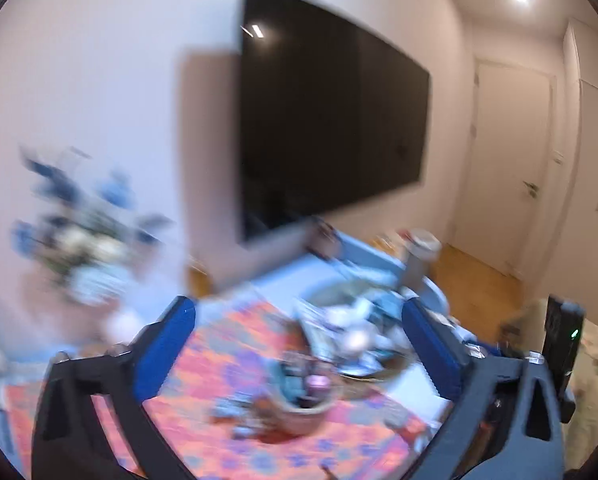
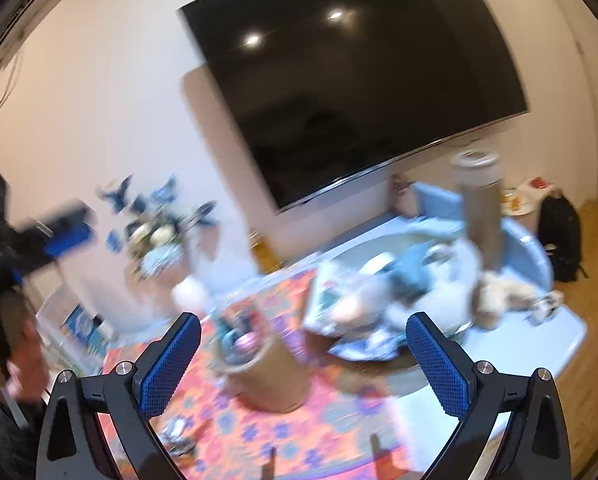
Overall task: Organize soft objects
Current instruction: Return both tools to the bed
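Both grippers are hovering above a cluttered table (image 2: 547,344) as a tidy-up of soft items is getting under way; nothing is being held, and the step in hand looks like the approach. The left gripper (image 1: 299,332) is showing its 2 blue-padded fingers (image 1: 167,344) spread wide with only air between them, and the right gripper (image 2: 303,348) is doing the same, its 2 pads (image 2: 435,360) standing well apart.

The soft objects (image 2: 399,280), a blurred heap of pale and blue-grey cloth-like shapes, are lying on a shallow tray (image 2: 531,248) on the far half of the table, beyond and below both sets of fingertips and a little to the right of center in each wrist view. A tan round container (image 2: 267,376) is standing on the orange floral mat (image 2: 299,440) between the grippers and the heap, and a tall grey bottle (image 2: 481,204) is rising just behind it. Motion blur is hiding how many items the pile holds or what each one is.

The next move is probably calling for 1 gripper to travel forward over the container and drop onto the heap, closing gently on a single piece. A dark wall screen (image 1: 331,120) and a vase of blue and white flowers (image 2: 155,236) are filling the background.
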### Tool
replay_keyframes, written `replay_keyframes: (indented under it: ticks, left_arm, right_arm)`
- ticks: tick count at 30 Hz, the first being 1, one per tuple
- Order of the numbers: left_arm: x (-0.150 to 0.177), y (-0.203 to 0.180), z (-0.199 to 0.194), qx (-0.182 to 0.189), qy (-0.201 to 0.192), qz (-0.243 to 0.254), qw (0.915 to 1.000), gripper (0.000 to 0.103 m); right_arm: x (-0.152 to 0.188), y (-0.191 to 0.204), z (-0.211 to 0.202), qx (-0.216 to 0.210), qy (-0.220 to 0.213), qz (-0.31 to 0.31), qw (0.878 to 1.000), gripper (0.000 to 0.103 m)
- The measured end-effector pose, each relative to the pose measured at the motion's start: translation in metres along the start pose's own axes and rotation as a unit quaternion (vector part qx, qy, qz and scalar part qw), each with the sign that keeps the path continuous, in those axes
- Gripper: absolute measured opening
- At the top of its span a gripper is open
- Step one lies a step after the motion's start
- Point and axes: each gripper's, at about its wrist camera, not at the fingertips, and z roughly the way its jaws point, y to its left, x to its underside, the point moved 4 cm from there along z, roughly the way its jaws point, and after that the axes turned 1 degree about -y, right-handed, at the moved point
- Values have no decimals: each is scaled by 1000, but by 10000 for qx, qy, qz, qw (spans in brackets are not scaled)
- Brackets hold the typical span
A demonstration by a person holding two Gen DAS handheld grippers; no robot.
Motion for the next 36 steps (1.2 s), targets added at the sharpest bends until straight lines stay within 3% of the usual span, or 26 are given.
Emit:
replay_keyframes:
  ticks: [2, 6, 11, 16, 25, 27, 28, 32, 36]
  left_arm:
    - [6, 27, -33, -312, -257, -22, 9992, 102]
    - [46, 77, -66, -950, -223, -322, 9947, 102]
    - [144, 143, -51, -1398, 559, -923, 9843, 102]
    - [224, 187, -22, -1818, 1077, -1082, 9714, 102]
    - [301, 212, 27, -1753, 1526, -1295, 9640, 102]
    - [311, 217, 31, -1649, 1788, -1541, 9577, 102]
    - [311, 220, 30, -1591, 1727, -1657, 9578, 102]
    - [315, 224, 29, -1479, 1750, -1851, 9556, 102]
    - [320, 224, 37, -1335, 1937, -1930, 9526, 102]
  right_arm:
    - [13, 19, 10, -199, 154, -31, 9997, 103]
    - [55, 63, 39, -561, 578, -237, 9965, 103]
    - [107, 102, 83, -620, 1264, -502, 9888, 103]
    - [142, 120, 117, -209, 1649, -806, 9828, 103]
    - [176, 140, 161, 739, 1689, -1717, 9677, 103]
    - [184, 139, 172, 909, 1730, -1805, 9640, 103]
    - [188, 137, 177, 965, 1774, -1808, 9626, 103]
    - [204, 124, 198, 951, 2274, -1556, 9566, 103]
    - [200, 118, 198, 746, 2191, -1336, 9636, 103]
